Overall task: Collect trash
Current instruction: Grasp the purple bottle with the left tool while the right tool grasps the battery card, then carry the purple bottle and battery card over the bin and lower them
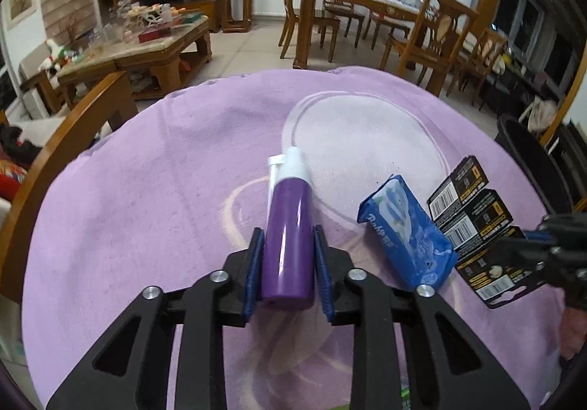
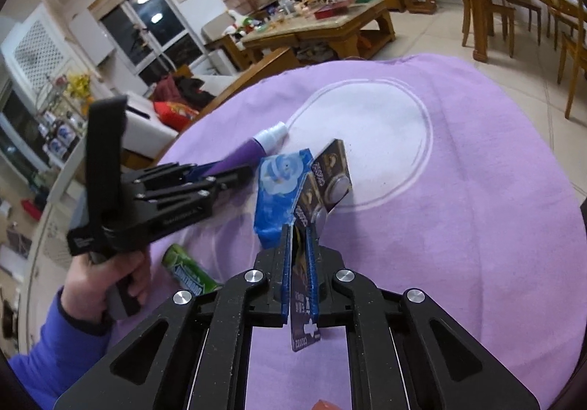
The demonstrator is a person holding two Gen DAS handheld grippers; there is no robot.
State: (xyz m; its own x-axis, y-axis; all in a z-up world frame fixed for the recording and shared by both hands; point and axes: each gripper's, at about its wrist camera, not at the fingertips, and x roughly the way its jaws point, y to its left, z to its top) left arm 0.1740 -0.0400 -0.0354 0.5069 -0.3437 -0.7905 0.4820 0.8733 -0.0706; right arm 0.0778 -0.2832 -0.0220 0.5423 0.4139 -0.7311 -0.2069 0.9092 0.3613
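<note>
Left fingers [image 1: 288,263]: clenched on the purple bottle [image 1: 288,237], one blue pad on each side of its lower body; the bottle's white cap points to 12 o'clock in the left wrist view.
Left hand [image 2: 106,285]: seen in the right wrist view at 9 o'clock, wrapped around the black grip from below, a purple sleeve [image 2: 47,347] running down to 7 o'clock; the tool tilts down toward the lilac cloth [image 1: 146,190].
Purple bottle, place: between the left fingers, its far end over the pale ring printed on the cloth; whether it touches the cloth cannot be told.
Right fingers [image 2: 299,263]: clenched on the battery card [image 2: 323,186], gripping its lower edge; the card stands on edge and rises to 12 o'clock, coin cells facing right.
Right tool, pose: pitched down over the cloth; in the left wrist view it enters from 3 o'clock with the card's barcode side showing.
Blue tissue pack [image 1: 407,234]: lying on the cloth between the bottle and the card, just beside the card.
Green can [image 2: 189,274]: lying on its side at 8 o'clock in the right wrist view, below the left tool.
Black bin [image 1: 532,160]: at 3 o'clock in the left wrist view, past the cloth's edge.
</note>
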